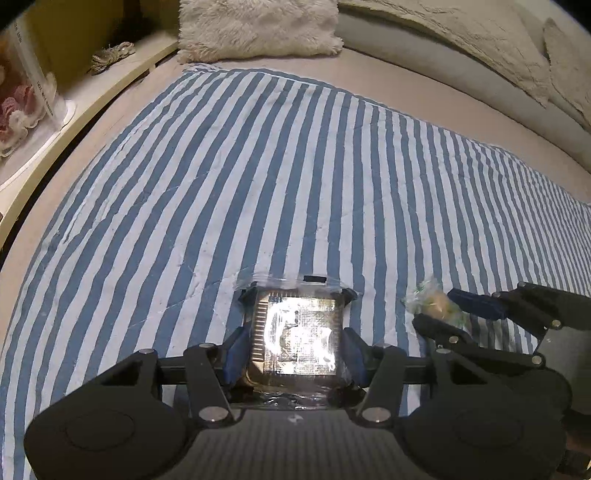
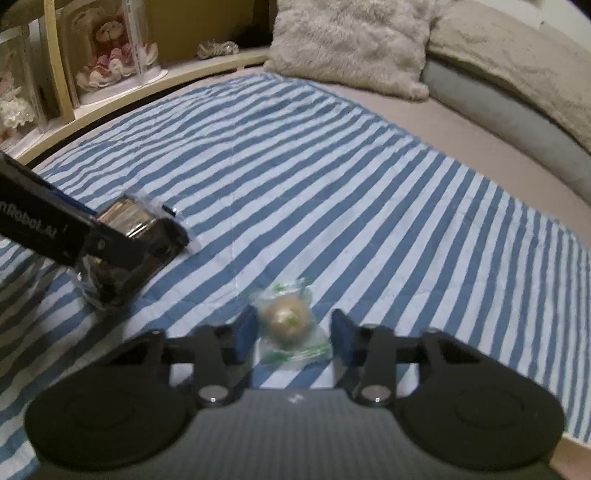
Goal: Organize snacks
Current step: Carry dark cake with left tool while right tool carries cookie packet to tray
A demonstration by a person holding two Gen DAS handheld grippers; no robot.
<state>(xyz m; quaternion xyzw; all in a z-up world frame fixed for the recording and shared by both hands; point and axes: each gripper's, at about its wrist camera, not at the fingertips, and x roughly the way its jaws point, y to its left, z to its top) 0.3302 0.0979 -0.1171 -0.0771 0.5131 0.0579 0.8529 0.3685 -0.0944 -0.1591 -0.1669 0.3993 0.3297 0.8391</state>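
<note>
My left gripper point(image 1: 294, 345) is shut on a square snack in a shiny clear wrapper point(image 1: 294, 338), held just above the blue-and-white striped cloth point(image 1: 258, 177). The same snack point(image 2: 127, 218) and left gripper point(image 2: 122, 236) show at the left of the right wrist view. A round beige snack in a clear wrapper with green print point(image 2: 288, 319) lies on the cloth between the fingers of my right gripper point(image 2: 294, 332), which is open around it. In the left wrist view this snack point(image 1: 436, 304) and the right gripper point(image 1: 439, 308) are at the right.
The striped cloth point(image 2: 332, 166) covers a beige bed. A fluffy pillow point(image 1: 258, 27) and a rumpled blanket point(image 1: 480, 40) lie at the far end. A cream shelf point(image 2: 110, 99) with boxed dolls point(image 2: 110, 48) runs along the left.
</note>
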